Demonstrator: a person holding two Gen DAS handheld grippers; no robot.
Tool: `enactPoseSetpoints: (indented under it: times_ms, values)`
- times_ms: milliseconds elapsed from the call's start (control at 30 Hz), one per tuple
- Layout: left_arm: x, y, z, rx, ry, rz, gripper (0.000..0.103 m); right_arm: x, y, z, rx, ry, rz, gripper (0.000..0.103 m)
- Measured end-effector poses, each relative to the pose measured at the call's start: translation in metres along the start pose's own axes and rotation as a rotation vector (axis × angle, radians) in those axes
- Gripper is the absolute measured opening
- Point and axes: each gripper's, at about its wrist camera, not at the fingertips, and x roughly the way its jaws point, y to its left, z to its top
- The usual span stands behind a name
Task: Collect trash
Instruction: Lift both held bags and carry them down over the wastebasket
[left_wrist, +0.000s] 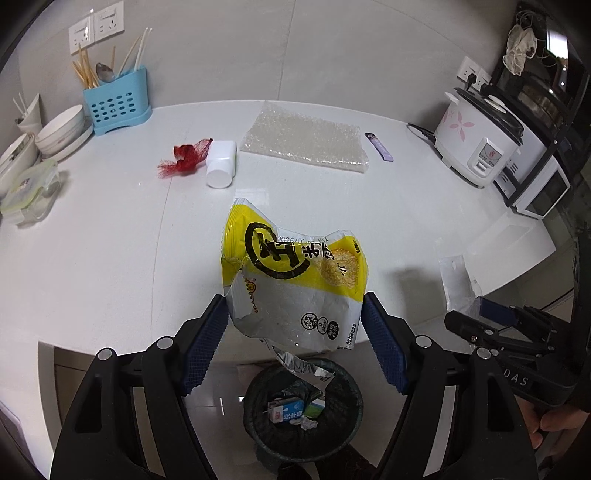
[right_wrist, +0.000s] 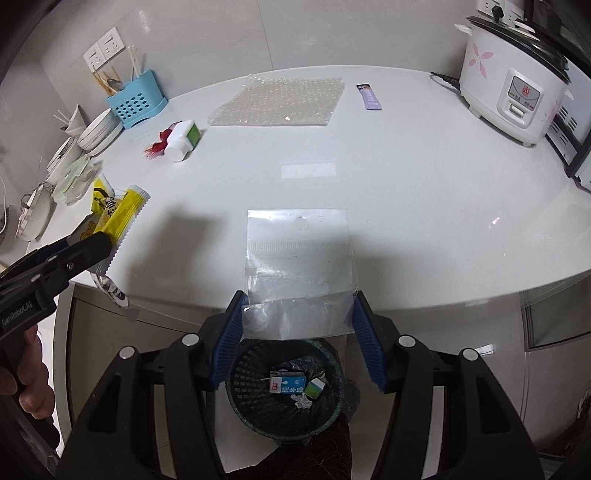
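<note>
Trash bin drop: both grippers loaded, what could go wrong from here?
1. The yellow snack wrapper in the left gripper hangs mostly over the counter, so it may miss the bin.
2. The clear plastic bag in the right gripper is light and may drift off the bin.

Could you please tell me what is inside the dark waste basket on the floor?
Inside the waste basket lie a blue and white carton, a small green and white box and a crumpled white scrap. Anything beneath them is covered.
</note>
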Motion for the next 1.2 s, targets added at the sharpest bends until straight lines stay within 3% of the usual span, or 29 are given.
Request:
enactPoseSetpoints:
  times_ms: [667,1200]
  values:
    - [0.016,0.003,-0.099,-0.02,0.077,-0.004,0.072,0.022,0.011,-0.09,-0.02,0.047,-0.016,0.055]
    - [0.089,0.009,-0.186,-0.048,0.23,-0.002,0.072,0.074,0.004,-0.153,0.006,0.177,-0.041,0.055]
